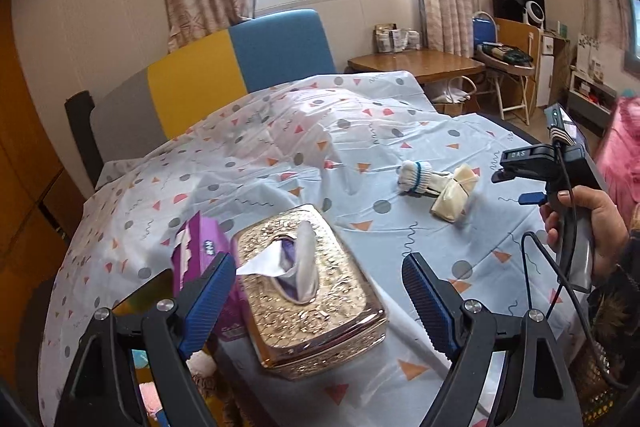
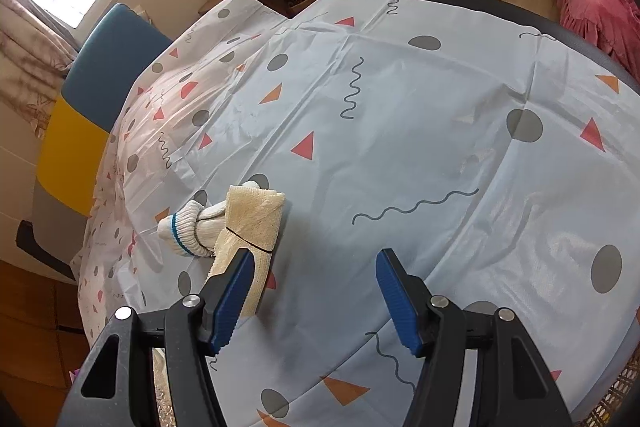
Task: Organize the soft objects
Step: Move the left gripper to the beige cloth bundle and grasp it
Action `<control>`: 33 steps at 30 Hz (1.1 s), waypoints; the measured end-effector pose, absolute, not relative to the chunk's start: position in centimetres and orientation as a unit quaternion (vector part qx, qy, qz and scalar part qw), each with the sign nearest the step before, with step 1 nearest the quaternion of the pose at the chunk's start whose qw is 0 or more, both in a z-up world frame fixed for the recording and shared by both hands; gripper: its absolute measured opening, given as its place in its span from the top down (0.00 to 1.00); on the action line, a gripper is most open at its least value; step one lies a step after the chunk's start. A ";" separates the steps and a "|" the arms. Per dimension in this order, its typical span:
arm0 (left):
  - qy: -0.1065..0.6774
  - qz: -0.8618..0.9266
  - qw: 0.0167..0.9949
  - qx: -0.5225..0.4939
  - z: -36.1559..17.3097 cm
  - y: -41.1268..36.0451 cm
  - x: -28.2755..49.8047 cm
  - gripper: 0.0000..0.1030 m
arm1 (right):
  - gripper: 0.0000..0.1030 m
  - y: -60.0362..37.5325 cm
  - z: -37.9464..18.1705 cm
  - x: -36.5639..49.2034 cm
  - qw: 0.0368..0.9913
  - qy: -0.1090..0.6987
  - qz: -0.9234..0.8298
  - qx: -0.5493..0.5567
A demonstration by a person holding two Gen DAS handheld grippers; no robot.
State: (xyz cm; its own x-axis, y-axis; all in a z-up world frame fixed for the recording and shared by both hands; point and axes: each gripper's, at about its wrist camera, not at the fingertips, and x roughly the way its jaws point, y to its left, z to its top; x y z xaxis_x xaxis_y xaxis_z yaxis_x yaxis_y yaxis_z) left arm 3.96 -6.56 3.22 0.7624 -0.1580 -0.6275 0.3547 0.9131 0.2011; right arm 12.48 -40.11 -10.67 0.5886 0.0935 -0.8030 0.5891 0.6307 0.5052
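The purple tissue pack is partly hidden behind the gold tissue box and the left gripper's blue finger. Beside that box, the right gripper's tips are out of sight behind its own body. The cream cloth's near end disappears behind the right gripper's finger.

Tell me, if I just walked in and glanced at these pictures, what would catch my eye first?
Probably the shiny gold embossed tissue box, a tissue poking out of its top, sitting on the patterned tablecloth right before the open left gripper, with a purple tissue pack beside it. Next, the small bundle further along: a white knit glove with a blue-striped cuff lying against a cream cloth roll, just off the open right gripper.
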 end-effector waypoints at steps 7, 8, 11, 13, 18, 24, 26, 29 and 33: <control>0.330 -0.160 0.917 0.158 2.2 -8.4 4.6 0.17 | 0.38 -40.3 -10.7 12.5 0.792 0.426 -0.149 0.411; 0.332 -0.164 0.915 0.157 2.1 -8.7 4.6 0.17 | 0.38 -40.3 -10.7 12.5 0.792 0.426 -0.151 0.411; 0.340 -0.175 0.911 0.154 1.7 -9.4 4.7 0.17 | 0.38 -40.6 -10.8 12.4 0.789 0.425 -0.154 0.417; 0.344 -0.183 0.908 0.152 1.5 -9.9 4.7 0.17 | 0.38 -40.7 -10.8 12.3 0.787 0.425 -0.157 0.418; 0.347 -0.197 0.903 0.160 1.0 -11.1 4.5 0.17 | 0.38 -40.9 -11.0 12.2 0.784 0.425 -0.160 0.423; 0.374 -0.213 0.890 0.152 -0.3 -12.0 4.8 0.17 | 0.38 -41.2 -11.2 12.1 0.778 0.429 -0.159 0.429; 0.385 -0.224 0.883 0.148 -0.8 -12.4 4.9 0.25 | 0.38 -41.5 -11.2 11.9 0.777 0.426 -0.167 0.434; 0.390 -0.237 0.876 0.156 -1.0 -13.7 5.4 0.27 | 0.38 -42.1 -11.1 11.3 0.773 0.417 -0.181 0.443; 0.394 -0.239 0.872 0.166 -1.7 -15.2 6.7 0.29 | 0.38 -43.0 -11.0 10.6 0.768 0.403 -0.194 0.459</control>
State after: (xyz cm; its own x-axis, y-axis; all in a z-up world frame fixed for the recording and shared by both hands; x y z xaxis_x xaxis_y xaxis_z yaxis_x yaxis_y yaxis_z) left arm 6.65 -15.17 -1.71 0.5747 -0.2859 -0.7668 0.5478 0.8305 0.1008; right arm 10.59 -43.00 -11.02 0.5997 0.0731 -0.7969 0.6675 0.5036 0.5485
